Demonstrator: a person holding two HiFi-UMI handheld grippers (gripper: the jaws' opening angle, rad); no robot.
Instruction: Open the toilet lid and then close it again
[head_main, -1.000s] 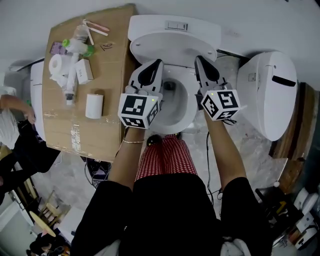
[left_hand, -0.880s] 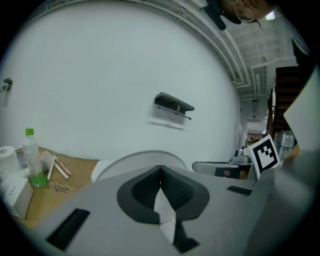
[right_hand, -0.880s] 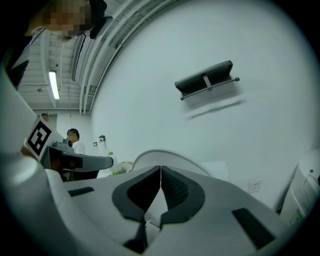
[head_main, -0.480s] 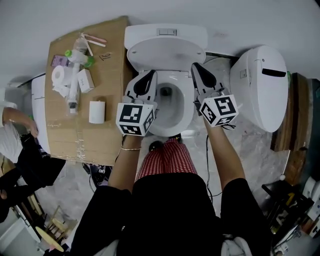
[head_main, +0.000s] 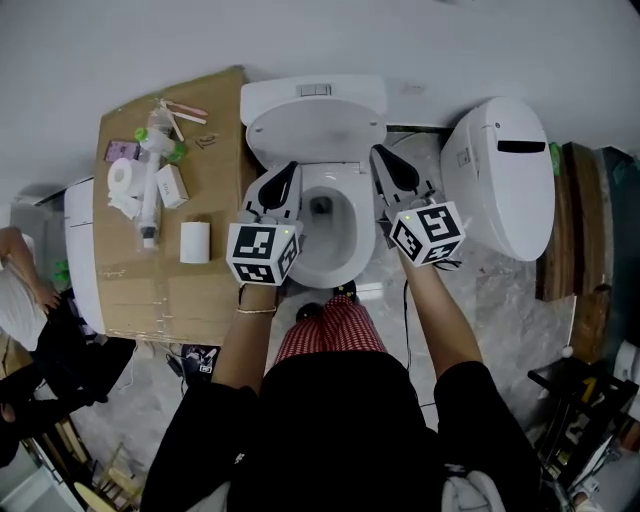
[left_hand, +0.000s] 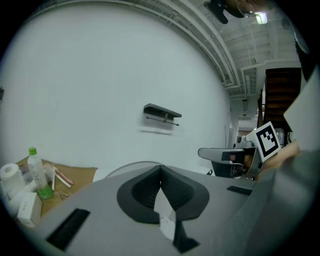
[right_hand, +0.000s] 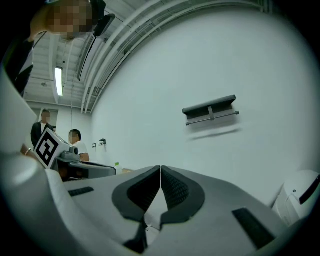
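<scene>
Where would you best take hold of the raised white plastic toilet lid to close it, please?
Take the white plastic toilet lid by its free upper rim, coming from the front, above the white bowl. It stands raised against the white tank, so that thin rim is likely the easiest edge to pinch.

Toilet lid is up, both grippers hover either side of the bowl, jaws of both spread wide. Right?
Not quite. The jaws are not spread. The left gripper and the right gripper each have their jaws closed tip to tip with nothing between them, as the left gripper view and right gripper view show. The rest holds: the toilet lid is up, and the grippers hover either side of the bowl.
</scene>
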